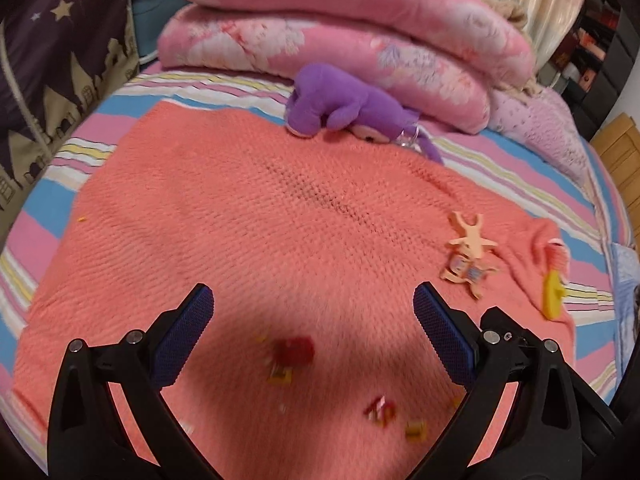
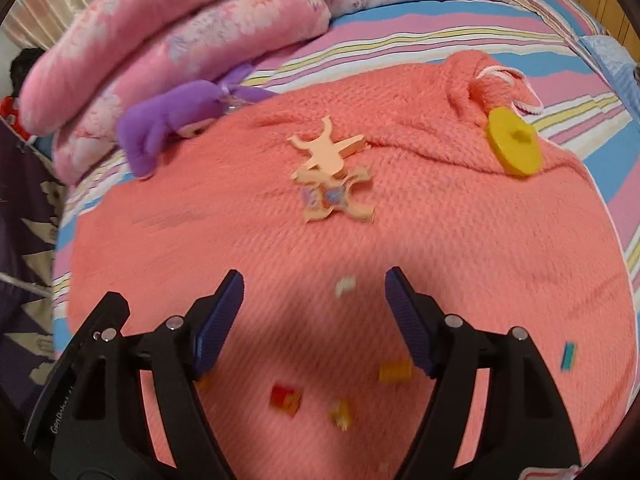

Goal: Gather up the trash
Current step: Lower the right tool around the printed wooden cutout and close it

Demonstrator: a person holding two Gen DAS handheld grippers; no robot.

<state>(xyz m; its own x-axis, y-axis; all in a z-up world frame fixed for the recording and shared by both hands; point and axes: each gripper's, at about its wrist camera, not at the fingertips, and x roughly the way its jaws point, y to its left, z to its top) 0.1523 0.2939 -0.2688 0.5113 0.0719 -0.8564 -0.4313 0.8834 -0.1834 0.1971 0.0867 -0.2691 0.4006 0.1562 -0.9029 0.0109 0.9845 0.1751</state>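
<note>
Both my grippers hang over the near part of the coral blanket (image 1: pixel 248 208), jaws spread wide and holding nothing. Under my left gripper (image 1: pixel 313 304) lies a red scrap (image 1: pixel 294 350), with smaller red and yellow bits (image 1: pixel 380 408) nearer the blanket's near edge. Under my right gripper (image 2: pixel 314 290) sit a yellow scrap (image 2: pixel 395 371), a red one (image 2: pixel 285 399) and a white one (image 2: pixel 345 286). They're blurred, so I'd steady first, then press the pads into the pile around one scrap. Farther off, two paper cut-out figures (image 2: pixel 330 172), a yellow disc (image 2: pixel 514 146) at the far right corner, a purple plush toy (image 1: pixel 340 104).
</note>
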